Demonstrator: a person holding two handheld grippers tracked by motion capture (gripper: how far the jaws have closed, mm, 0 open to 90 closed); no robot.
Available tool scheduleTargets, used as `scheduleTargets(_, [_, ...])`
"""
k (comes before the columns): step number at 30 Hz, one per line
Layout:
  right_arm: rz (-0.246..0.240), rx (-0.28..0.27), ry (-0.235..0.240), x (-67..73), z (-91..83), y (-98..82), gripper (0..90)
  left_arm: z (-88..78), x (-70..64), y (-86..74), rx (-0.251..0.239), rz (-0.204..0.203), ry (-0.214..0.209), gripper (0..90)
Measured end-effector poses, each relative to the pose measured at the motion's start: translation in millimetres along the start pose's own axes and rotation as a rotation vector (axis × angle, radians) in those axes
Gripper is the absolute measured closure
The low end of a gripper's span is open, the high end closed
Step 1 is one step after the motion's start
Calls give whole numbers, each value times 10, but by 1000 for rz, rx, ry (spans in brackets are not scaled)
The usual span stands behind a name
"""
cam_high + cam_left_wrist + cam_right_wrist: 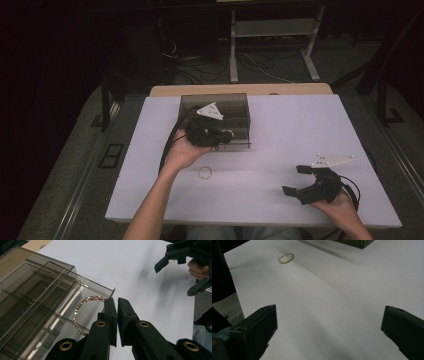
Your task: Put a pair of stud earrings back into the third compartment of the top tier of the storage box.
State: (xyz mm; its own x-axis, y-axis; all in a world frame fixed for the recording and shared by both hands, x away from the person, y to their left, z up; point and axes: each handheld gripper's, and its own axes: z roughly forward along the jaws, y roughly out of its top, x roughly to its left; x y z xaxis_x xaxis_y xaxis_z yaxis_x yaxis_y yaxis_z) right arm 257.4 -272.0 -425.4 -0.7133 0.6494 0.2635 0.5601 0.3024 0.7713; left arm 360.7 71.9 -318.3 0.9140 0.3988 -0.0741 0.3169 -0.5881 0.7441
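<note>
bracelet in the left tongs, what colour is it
Gold links with pinkish stones on the bracelet, clearest in the left gripper view.

Surface: white table top (280, 130), a wooden edge showing at its far side.
On it, far middle: smoky clear divided box (235, 107).
On it, near left: gold bracelet (205, 173), probably chain-linked.

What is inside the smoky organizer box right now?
The organizer box shows bare dividers. The beaded bracelet in the left gripper hangs over its near compartment; the compartment floor under it is partly hidden.
</note>
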Motion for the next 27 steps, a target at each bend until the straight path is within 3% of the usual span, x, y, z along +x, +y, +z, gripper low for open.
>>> scheduleTargets(12, [-4, 7, 2, 6, 10, -3, 0, 124, 74, 18, -10, -60, 1, 851])
scheduleTargets(27, [-8, 15, 4, 22, 18, -5, 0, 357, 117, 27, -27, -90, 9, 852])
